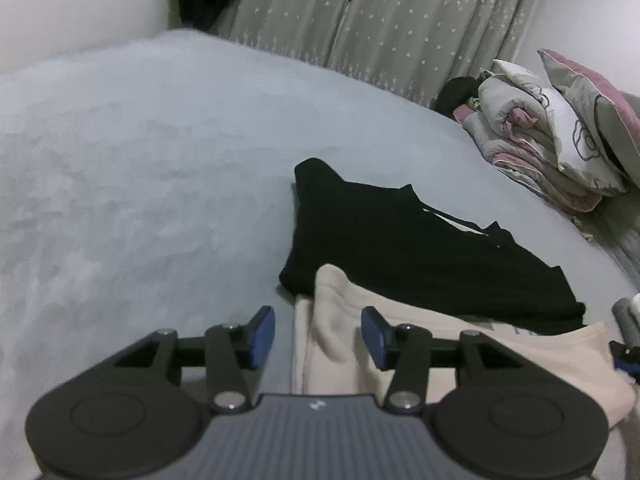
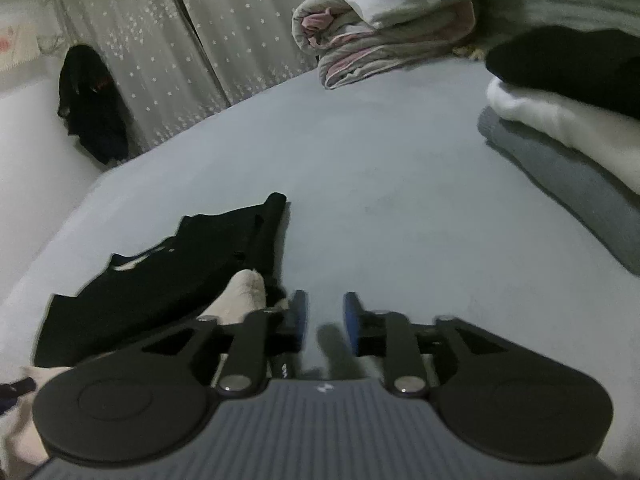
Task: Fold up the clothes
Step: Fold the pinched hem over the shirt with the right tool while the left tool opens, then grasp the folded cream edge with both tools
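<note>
Cream garment (image 1: pixel 420 344) is lying on the grey bed (image 1: pixel 140 180), its far edge lapping over a black top (image 1: pixel 400 248) that is spread flat just beyond it. Both grippers are standing apart with nothing pinched. The left gripper (image 1: pixel 318 338) is hovering with a raised cream fold in the gap between its blue pads (image 1: pixel 264 336), and the pads are not pressing on it. The right gripper (image 2: pixel 323 316) is hanging over bare sheet, the cream cloth just off its left pad.

By my judgement the fold has just been laid down, so the next care is in squaring it. Pads ought to be coming in low at the two near corners, biting only the top layer, and both hands ought to be travelling together so the edge is landing straight rather than skewed across the black top.

The left view is showing the cream piece broadly, with its side edge and the pale neckline of the black top. The right view is hiding most of the cream cloth behind the gripper body, yet it alone is showing a stack of folded clothes (image 2: pixel 568 112) at the right, and a dark item (image 2: pixel 92 104) hanging by the curtain (image 2: pixel 192 40).
</note>
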A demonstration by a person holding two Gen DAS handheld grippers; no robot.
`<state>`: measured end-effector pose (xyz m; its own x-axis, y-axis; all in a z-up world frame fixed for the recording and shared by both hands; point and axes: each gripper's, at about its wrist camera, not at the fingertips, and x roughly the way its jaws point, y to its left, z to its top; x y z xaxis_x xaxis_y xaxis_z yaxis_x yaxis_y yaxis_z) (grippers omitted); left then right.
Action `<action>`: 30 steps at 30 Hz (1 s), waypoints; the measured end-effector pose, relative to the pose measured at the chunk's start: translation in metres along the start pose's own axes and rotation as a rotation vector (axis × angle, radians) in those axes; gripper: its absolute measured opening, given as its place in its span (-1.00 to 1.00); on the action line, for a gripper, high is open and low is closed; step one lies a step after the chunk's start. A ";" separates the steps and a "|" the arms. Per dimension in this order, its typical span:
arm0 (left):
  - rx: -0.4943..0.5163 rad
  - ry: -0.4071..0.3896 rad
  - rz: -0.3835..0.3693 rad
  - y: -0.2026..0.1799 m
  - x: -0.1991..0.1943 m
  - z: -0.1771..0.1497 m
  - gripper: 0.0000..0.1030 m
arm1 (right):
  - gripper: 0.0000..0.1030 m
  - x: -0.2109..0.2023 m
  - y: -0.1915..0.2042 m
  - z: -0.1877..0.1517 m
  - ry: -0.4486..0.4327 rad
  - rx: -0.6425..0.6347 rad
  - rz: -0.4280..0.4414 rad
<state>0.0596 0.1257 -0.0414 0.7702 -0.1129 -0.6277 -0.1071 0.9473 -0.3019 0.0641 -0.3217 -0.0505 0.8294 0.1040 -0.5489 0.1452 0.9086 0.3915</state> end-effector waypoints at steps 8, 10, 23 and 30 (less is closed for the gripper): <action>-0.097 0.175 -0.002 0.012 -0.024 -0.003 0.20 | -0.05 -0.036 -0.006 0.000 0.107 0.123 0.077; -0.164 0.208 -0.020 0.022 -0.029 -0.006 0.22 | -0.05 -0.042 -0.008 -0.001 0.143 0.162 0.096; -0.505 0.309 -0.217 0.057 -0.033 -0.035 0.29 | 0.00 -0.054 -0.023 -0.037 0.261 0.479 0.223; -0.463 0.148 -0.200 0.029 -0.029 -0.045 0.42 | 0.00 -0.043 -0.015 -0.041 0.164 0.482 0.234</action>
<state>0.0061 0.1433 -0.0646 0.7103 -0.3513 -0.6100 -0.2598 0.6746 -0.6910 0.0040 -0.3237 -0.0628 0.7798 0.3775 -0.4993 0.2294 0.5698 0.7891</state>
